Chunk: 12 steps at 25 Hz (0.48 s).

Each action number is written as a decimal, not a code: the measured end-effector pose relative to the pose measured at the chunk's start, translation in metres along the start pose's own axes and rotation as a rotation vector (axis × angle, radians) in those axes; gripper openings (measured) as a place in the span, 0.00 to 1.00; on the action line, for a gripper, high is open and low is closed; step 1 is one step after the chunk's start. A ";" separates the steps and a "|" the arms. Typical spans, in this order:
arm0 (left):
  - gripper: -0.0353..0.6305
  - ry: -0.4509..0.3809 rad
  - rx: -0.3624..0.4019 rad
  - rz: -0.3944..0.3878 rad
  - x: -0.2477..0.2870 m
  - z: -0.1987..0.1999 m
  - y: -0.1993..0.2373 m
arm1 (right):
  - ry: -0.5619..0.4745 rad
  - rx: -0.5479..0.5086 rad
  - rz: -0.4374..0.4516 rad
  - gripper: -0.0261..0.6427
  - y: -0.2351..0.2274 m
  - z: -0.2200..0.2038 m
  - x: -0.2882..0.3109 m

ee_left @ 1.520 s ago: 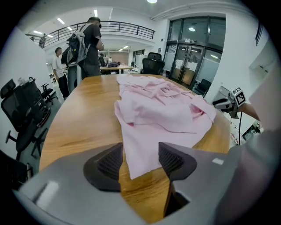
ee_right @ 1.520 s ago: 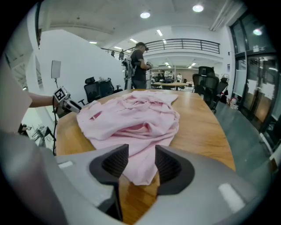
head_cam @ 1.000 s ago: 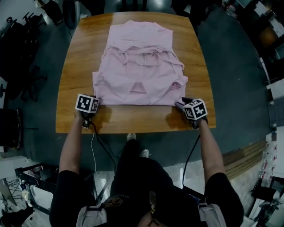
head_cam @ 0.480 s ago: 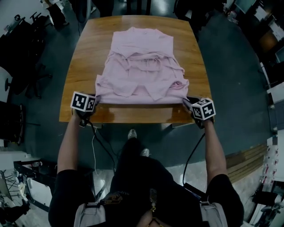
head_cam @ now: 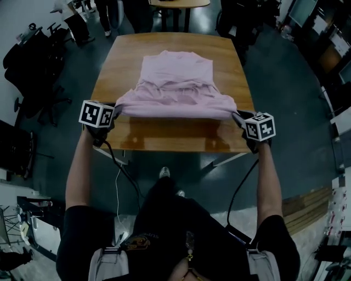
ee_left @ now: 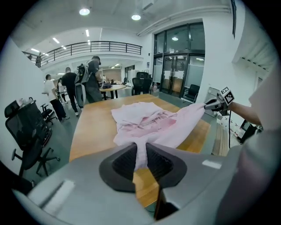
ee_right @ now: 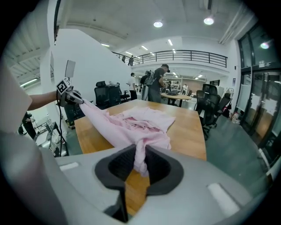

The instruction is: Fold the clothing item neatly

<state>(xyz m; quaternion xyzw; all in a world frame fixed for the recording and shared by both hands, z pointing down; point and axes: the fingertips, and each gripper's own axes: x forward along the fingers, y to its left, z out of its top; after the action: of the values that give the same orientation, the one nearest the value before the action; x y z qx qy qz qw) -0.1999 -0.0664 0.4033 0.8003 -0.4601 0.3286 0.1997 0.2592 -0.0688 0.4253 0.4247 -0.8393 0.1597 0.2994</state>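
A pink garment (head_cam: 175, 82) lies partly folded on the wooden table (head_cam: 118, 63). Its near edge is lifted off the tabletop and stretched taut between my two grippers. At the near left corner, my left gripper (head_cam: 113, 111) has a bunch of the pink cloth (ee_left: 141, 151) pinched between its jaws, which are still closing. My right gripper (head_cam: 237, 117) grips the near right corner the same way, its jaws also closing on a twist of cloth (ee_right: 140, 158). The far part of the garment (ee_right: 145, 118) rests rumpled on the table.
Black office chairs (head_cam: 33, 60) stand left of the table. A second table (head_cam: 175, 3) stands beyond it, with people (ee_left: 90, 77) around it. Stacked wooden boards (head_cam: 299, 211) lie on the floor at right. Cables hang from both grippers.
Both grippers have risen and spread apart, lifting the garment's near edge off the table and pulling it taut. The right jaws have closed onto the cloth.
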 end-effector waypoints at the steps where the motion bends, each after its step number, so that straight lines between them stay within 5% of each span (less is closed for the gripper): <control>1: 0.15 -0.003 0.007 0.003 -0.005 0.003 0.001 | -0.005 0.001 0.001 0.14 0.002 0.004 -0.004; 12: 0.15 0.042 -0.022 -0.019 0.023 0.010 0.016 | 0.078 0.049 0.048 0.12 -0.013 0.009 0.025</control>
<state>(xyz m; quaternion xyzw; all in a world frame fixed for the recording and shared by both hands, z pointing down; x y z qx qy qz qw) -0.2020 -0.0943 0.4126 0.7952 -0.4518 0.3385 0.2215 0.2551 -0.0963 0.4345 0.4050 -0.8328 0.2037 0.3176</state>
